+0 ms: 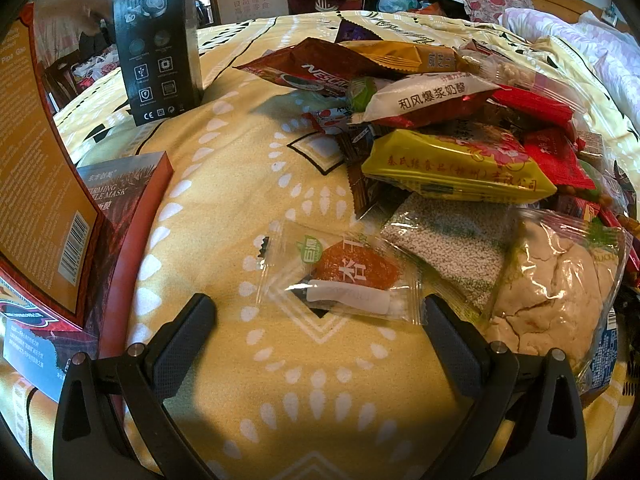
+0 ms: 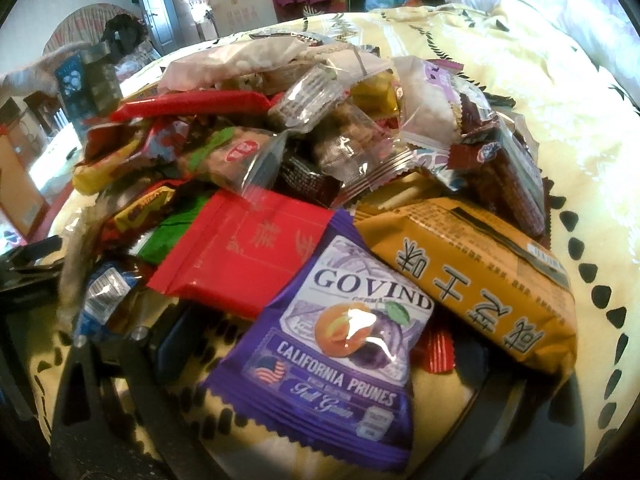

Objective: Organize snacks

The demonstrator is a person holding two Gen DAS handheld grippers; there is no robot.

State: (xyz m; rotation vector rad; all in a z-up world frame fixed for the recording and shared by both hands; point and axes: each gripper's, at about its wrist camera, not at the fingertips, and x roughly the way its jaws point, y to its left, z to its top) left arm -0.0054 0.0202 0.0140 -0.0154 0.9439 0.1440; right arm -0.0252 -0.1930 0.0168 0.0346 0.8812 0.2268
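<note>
Lying just ahead of the left gripper (image 1: pixel 318 318), a clear packet with an orange dried fruit (image 1: pixel 340 276) is taken here as the landmark, and every other place is given from it. This packet rests flat on the yellow patterned blanket (image 1: pixel 248 184), apart from the main snack pile (image 1: pixel 452 148), which is heaped beyond it and to its right. Its long axis is seen to run roughly across the gap between the two fingers, its near edge reaching to about the line of the fingertips and one end close to the right-hand finger (image 1: pixel 452 344). The left gripper's jaws are spread wide and nothing is held between them. Left of the packet, stacked boxes (image 1: pixel 44 184) are seen, well apart from it.

In the right wrist view, a purple prune packet (image 2: pixel 340 344) is draped over the right gripper (image 2: pixel 316 364), so its fingers are mostly hidden; whether it is spread or closed cannot be told, nor whether anything is gripped. The orange fruit packet is not recognised in that view.

The left gripper is judged the nearer one; since the packet lies crosswise, a forward advance with some turning of the wrist would probably be called for.
</note>
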